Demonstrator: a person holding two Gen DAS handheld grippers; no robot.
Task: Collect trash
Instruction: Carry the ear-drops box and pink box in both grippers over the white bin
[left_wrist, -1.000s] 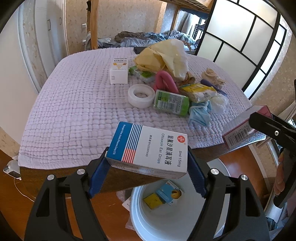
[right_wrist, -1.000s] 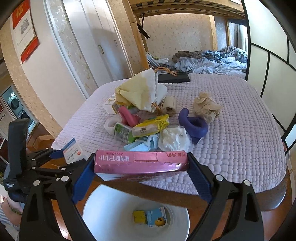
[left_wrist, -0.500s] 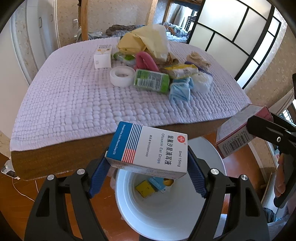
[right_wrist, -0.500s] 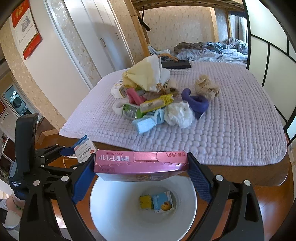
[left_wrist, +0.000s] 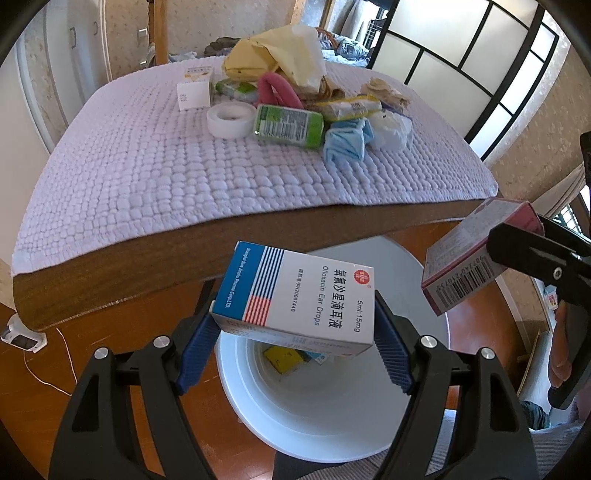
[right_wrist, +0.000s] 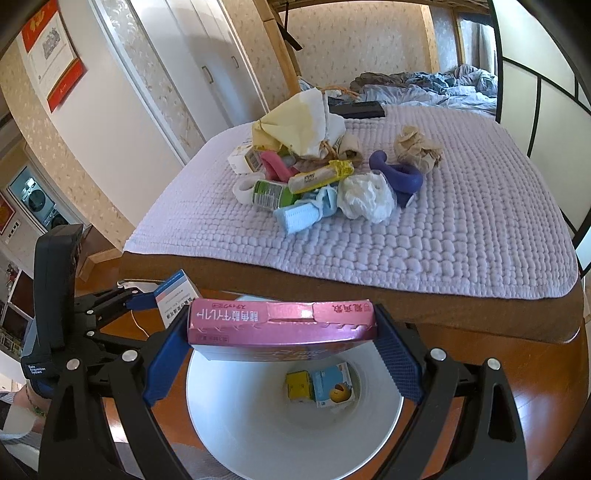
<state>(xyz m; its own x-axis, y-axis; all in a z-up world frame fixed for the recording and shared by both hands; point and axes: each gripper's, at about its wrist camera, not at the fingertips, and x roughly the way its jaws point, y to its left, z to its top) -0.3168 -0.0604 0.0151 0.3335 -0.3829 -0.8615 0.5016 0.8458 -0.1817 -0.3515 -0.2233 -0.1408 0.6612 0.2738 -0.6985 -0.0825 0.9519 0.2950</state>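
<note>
Both boxes have swung out past the edge and now hang right over the white bin, where a second ago they were level with the tabletop's front! The left hand-held gripper is clamped on the ear drops box, the right hand-held gripper squeezing the pink box end to end, both poised above the opening: the drop looks imminent. Already at the bottom, a yellow box and a blue carton. Back on the lilac quilted cover, plenty remains: tape roll, green packet, blue mask, crumpled paper. Beyond, a rumpled bed, white wardrobe doors on the left, paned screens on the right.
</note>
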